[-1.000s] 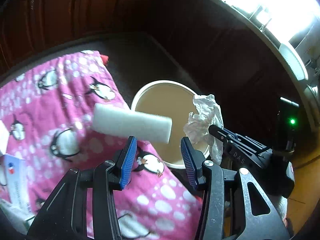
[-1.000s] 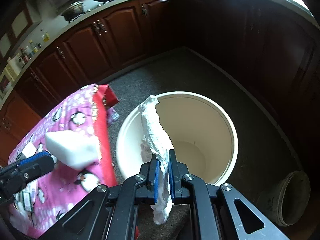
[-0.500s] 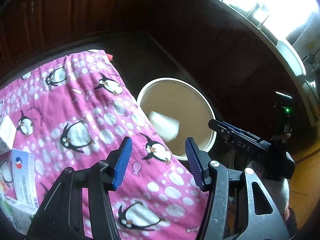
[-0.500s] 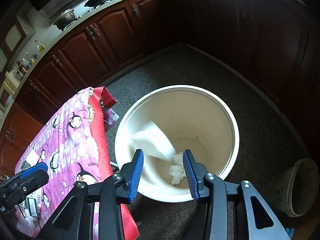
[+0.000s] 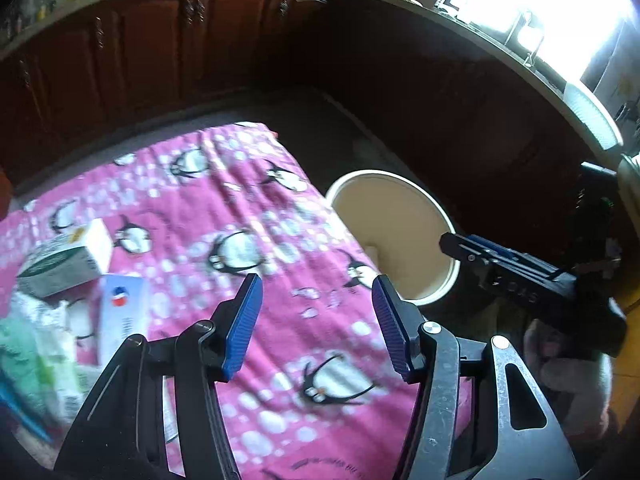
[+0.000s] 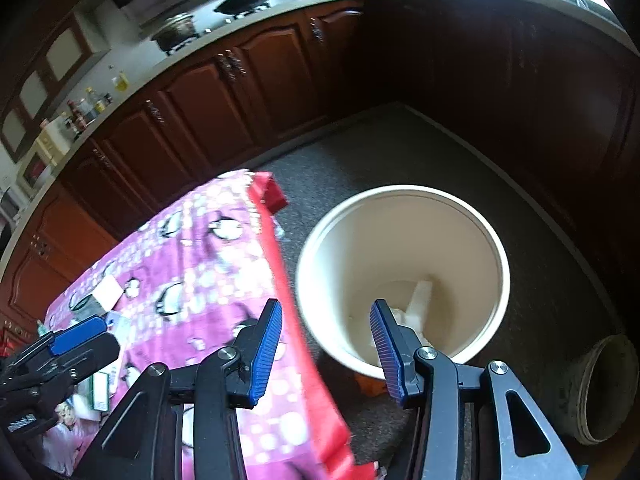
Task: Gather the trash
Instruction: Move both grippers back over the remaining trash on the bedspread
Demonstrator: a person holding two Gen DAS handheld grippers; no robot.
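Observation:
A cream bucket (image 6: 496, 248) stands on the floor beside the table; a white foam block (image 6: 420, 304) and crumpled tissue lie at its bottom. The bucket also shows in the left wrist view (image 5: 444, 216). My left gripper (image 5: 316, 324) is open and empty above the pink penguin tablecloth (image 5: 224, 216). My right gripper (image 6: 324, 344) is open and empty above the table's edge, next to the bucket rim. Small boxes (image 5: 68, 256) and wrappers (image 5: 44, 344) lie on the table at the left.
Dark wood cabinets (image 6: 208, 108) wrap around the grey floor (image 6: 360, 160). A second grey pot (image 6: 604, 388) sits on the floor at the right. The right gripper's body (image 5: 536, 280) shows in the left wrist view.
Both grippers opened. The foam block and the tissue dropped into the bucket. Both grippers have pulled back toward the table and left.

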